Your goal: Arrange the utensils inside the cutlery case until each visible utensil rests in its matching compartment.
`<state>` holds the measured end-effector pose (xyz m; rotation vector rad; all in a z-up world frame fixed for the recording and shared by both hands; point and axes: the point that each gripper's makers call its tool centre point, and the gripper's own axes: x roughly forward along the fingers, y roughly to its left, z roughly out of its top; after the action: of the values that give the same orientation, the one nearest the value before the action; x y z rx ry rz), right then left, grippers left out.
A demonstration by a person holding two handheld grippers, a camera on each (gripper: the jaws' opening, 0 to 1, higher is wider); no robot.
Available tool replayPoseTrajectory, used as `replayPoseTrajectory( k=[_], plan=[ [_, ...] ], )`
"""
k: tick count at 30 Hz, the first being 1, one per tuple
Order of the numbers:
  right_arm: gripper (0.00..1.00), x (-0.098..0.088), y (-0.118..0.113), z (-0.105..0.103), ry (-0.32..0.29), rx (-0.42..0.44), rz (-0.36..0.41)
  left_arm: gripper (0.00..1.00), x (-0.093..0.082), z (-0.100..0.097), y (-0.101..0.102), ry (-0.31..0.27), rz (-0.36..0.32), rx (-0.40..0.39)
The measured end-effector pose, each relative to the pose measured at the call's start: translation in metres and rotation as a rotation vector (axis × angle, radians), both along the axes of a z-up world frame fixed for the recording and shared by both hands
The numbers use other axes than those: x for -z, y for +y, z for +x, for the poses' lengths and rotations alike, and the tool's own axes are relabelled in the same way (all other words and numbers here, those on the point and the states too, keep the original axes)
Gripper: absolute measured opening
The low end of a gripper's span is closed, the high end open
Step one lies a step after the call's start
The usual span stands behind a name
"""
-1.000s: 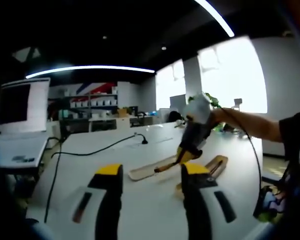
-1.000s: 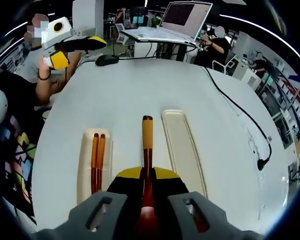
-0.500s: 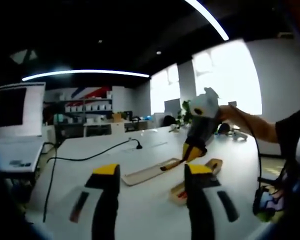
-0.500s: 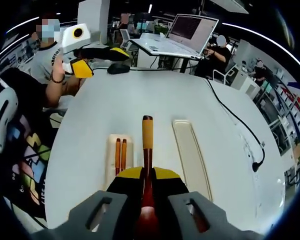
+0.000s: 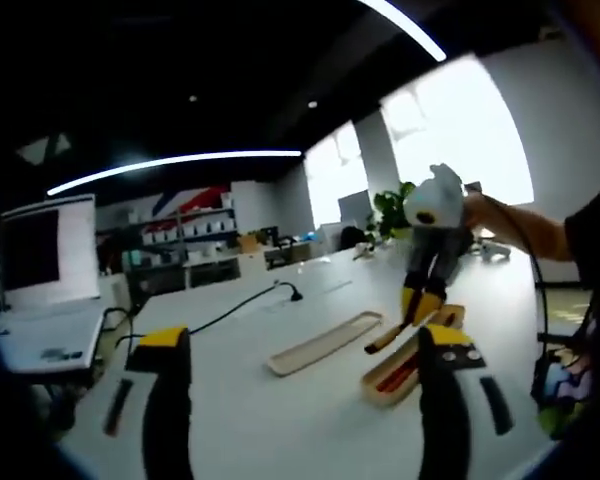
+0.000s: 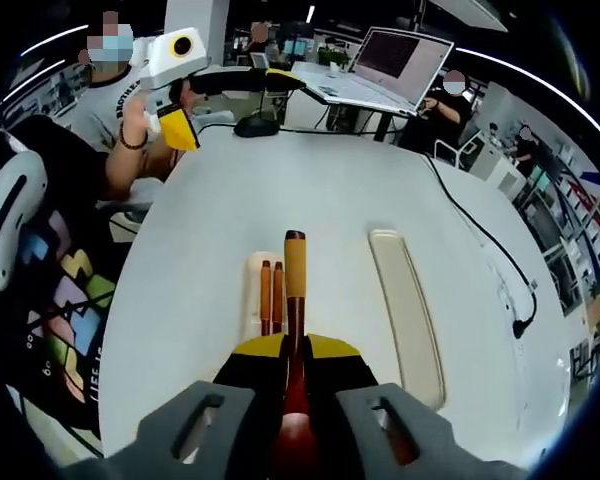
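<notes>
My right gripper clamps wooden-handled utensil, handle pointing forward above white table. Chopsticks lie in tray just left of it; empty tray to right. My left gripper jaws spread wide, holding nothing.

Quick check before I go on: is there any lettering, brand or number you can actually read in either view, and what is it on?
No text reads clearly in either view.
Person's grey T-shirt: dark lettering, too blurred to read.
Open laptop screen: content too small to read.
Laptop screen: dark, nothing legible.
Both trays and the held utensil: no markings visible.
</notes>
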<state>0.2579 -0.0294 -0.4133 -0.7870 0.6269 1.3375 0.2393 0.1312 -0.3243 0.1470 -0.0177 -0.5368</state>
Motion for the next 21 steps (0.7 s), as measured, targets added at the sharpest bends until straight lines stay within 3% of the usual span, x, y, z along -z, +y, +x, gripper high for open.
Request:
replayPoseTrajectory(
  k=[21],
  plan=[
    [0.05, 0.031, 0.001, -0.012, 0.069, -0.029, -0.031, 1.00, 0.005, 0.005, 0.009, 0.027, -0.008, -0.030]
  ],
)
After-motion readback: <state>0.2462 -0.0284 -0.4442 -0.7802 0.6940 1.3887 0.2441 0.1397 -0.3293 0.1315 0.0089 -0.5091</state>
